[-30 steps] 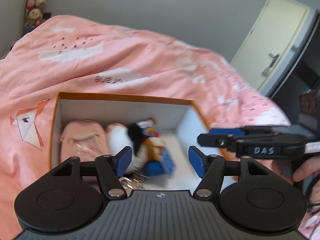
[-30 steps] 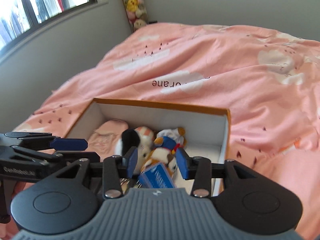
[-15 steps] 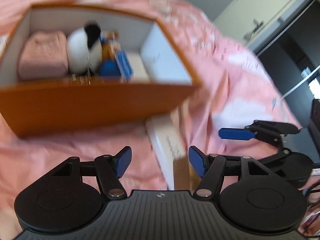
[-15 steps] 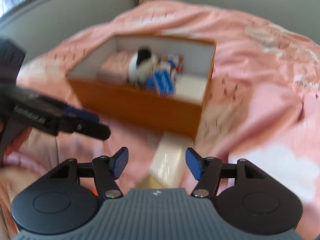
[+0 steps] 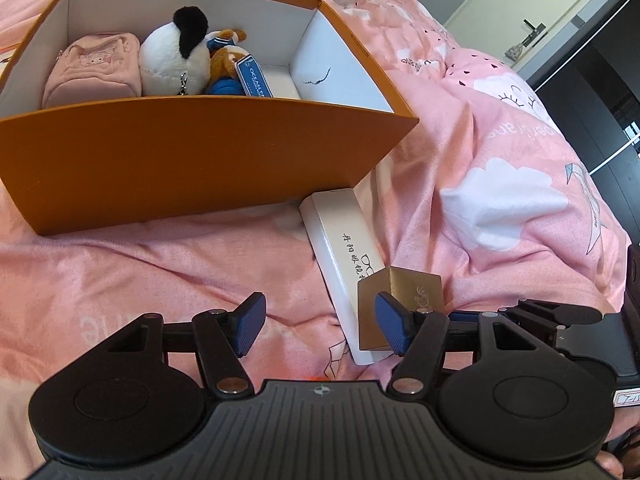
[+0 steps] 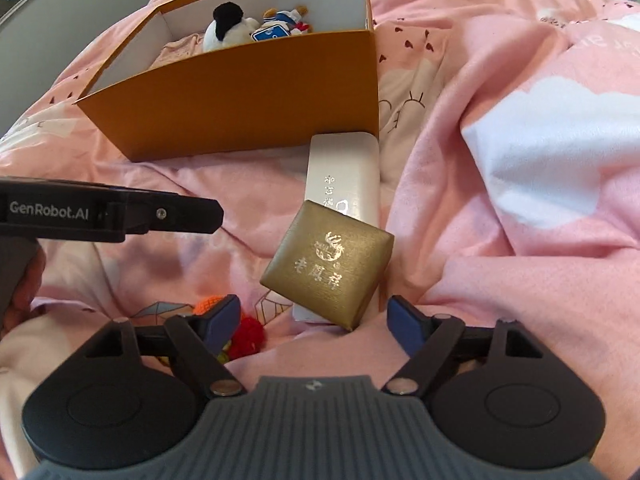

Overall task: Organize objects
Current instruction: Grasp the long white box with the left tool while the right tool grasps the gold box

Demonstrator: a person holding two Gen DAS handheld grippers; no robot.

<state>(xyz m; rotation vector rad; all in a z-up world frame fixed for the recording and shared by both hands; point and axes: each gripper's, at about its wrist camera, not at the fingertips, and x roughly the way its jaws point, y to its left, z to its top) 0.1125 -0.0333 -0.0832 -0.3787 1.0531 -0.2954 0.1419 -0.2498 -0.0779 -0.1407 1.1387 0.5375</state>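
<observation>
An open orange box (image 5: 192,160) (image 6: 248,84) sits on the pink bedspread and holds a pink pouch (image 5: 94,68), a black-and-white plush (image 5: 176,60) (image 6: 228,28) and a small bear with a blue tag (image 5: 236,68). In front of it a white glasses case (image 5: 344,248) (image 6: 344,172) lies on the bed, with a gold jewelry box (image 5: 404,300) (image 6: 328,268) resting on its near end. My left gripper (image 5: 320,320) is open and empty, low over the bed left of the gold box. My right gripper (image 6: 316,320) is open and empty, just short of the gold box.
A red and orange knitted item (image 6: 240,332) lies on the bed by my right gripper's left finger. The left gripper's body (image 6: 108,212) crosses the right wrist view at the left. A door (image 5: 532,20) stands at the far right.
Both grippers pulled back from over the box and dropped low over the bed. The white case and gold box came into close view. Both stay open.
</observation>
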